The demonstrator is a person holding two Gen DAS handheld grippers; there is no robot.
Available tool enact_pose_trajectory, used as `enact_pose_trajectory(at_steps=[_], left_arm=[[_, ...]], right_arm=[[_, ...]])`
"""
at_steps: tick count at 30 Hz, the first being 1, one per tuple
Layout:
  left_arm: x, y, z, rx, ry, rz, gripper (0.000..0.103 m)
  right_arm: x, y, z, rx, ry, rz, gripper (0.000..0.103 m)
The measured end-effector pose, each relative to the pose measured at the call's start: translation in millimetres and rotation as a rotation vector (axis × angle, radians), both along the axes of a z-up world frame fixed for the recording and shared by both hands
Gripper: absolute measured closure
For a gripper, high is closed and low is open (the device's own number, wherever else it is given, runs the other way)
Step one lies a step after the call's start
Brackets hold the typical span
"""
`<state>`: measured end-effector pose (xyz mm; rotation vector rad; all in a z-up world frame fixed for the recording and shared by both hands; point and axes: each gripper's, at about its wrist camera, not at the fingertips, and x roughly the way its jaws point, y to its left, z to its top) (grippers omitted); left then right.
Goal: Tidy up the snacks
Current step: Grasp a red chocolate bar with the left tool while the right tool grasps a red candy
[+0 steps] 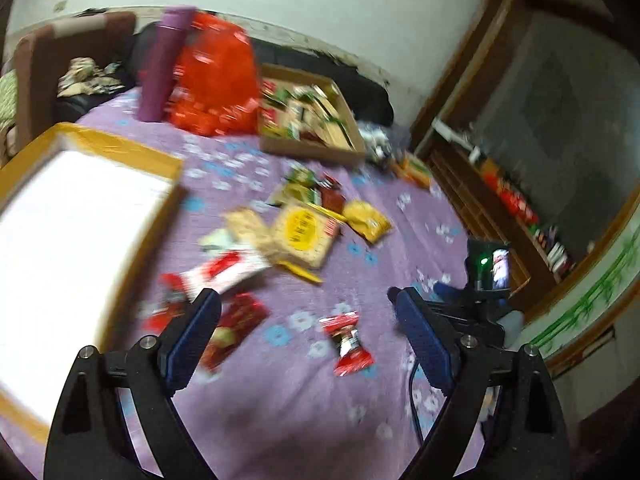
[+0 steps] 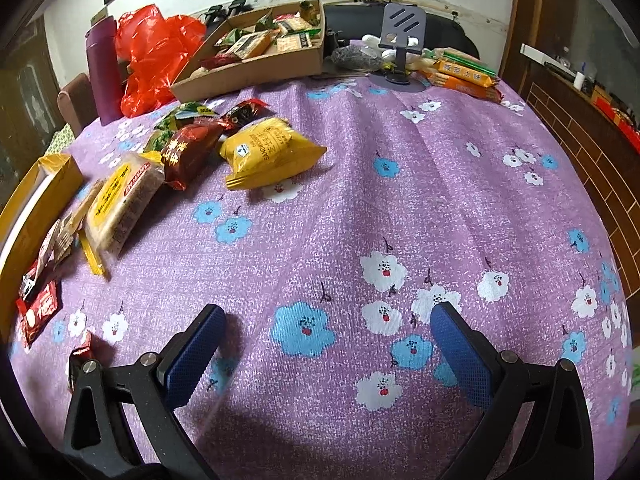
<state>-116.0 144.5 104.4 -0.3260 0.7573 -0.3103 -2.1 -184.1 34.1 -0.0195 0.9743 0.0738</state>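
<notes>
A: Where are the snacks?
B: Loose packets (image 1: 296, 236) lie in a heap ahead of the left gripper (image 1: 306, 306), probably awaiting the cardboard tray (image 1: 312, 148) beyond.
A: Fingers?
B: Both wide and empty; the right gripper (image 2: 328, 322) hovers over bare purple cloth (image 2: 380, 200), the heap off to its left

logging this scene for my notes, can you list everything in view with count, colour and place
tablecloth: one, purple with flowers, under everything
cardboard tray: one, brown, far side, holds snacks
plastic bag: one, red, left of tray
flask: one, purple, left of bag
yellow snack pack: one, mid table
dark red snack pack: one, left of it
phone stand: one, grey, far side
yellow box: one, white inside, left edge
left gripper: jaws open, empty
right gripper: jaws open, empty
</notes>
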Motion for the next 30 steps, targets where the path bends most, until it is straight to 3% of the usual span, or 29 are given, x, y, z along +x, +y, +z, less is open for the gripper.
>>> enact_pose_trajectory(at_steps=[7, 9, 10, 12, 15, 17, 18, 20, 22, 25, 27, 29, 30], left_arm=[[-45.3, 75.8, 11.0, -0.001, -0.116, 0.182, 0.012], [-47.3, 82.1, 9.2, 0.006, -0.148, 0.197, 0.012], [-48.5, 81.1, 7.4, 0.013, -0.170, 0.188, 0.010], [-43.7, 73.2, 1.4, 0.021, -0.190, 0.144, 0.008], [-28.4, 54.7, -17.4, 0.047, -0.119, 0.041, 0.007], [-14.2, 35.2, -35.0, 0.091, -0.013, -0.019, 0.008], [-9.0, 26.6, -43.9, 0.118, 0.027, -0.043, 0.009], [-1.8, 5.6, -55.6, 0.209, 0.047, -0.093, 0.025], [4.5, -11.4, -63.3, 0.280, 0.064, -0.146, 0.048], [10.0, -27.3, -71.1, 0.339, 0.076, -0.180, 0.058], [11.9, -30.4, -71.0, 0.364, 0.068, -0.190, 0.058], [18.1, -36.8, -67.6, 0.380, 0.053, -0.206, 0.058], [20.2, -38.2, -65.9, 0.388, 0.048, -0.217, 0.058]], right_arm=[[4.1, -0.2, 0.5, -0.007, 0.062, 0.007, 0.001], [-0.9, -2.0, 8.5, 0.032, 0.054, -0.017, 0.018], [-8.8, -2.7, 17.2, 0.103, 0.025, -0.007, 0.028], [-23.4, 5.4, 30.9, 0.177, -0.039, 0.029, 0.027], [-44.0, 33.4, 41.1, 0.199, -0.122, 0.128, 0.025], [-48.4, 55.4, 36.8, 0.229, -0.088, 0.203, 0.027], [-48.6, 66.1, 32.5, 0.236, -0.057, 0.235, 0.027], [-48.8, 85.4, 22.3, 0.260, 0.007, 0.291, 0.031], [-50.1, 98.7, 13.9, 0.258, 0.039, 0.318, 0.035], [-54.2, 110.2, 10.0, 0.202, 0.023, 0.328, 0.035], [-57.6, 116.1, 7.7, 0.171, 0.014, 0.333, 0.041], [-57.6, 117.8, 6.9, 0.140, 0.007, 0.329, 0.065], [-56.4, 117.9, 6.1, 0.128, 0.006, 0.324, 0.070]])
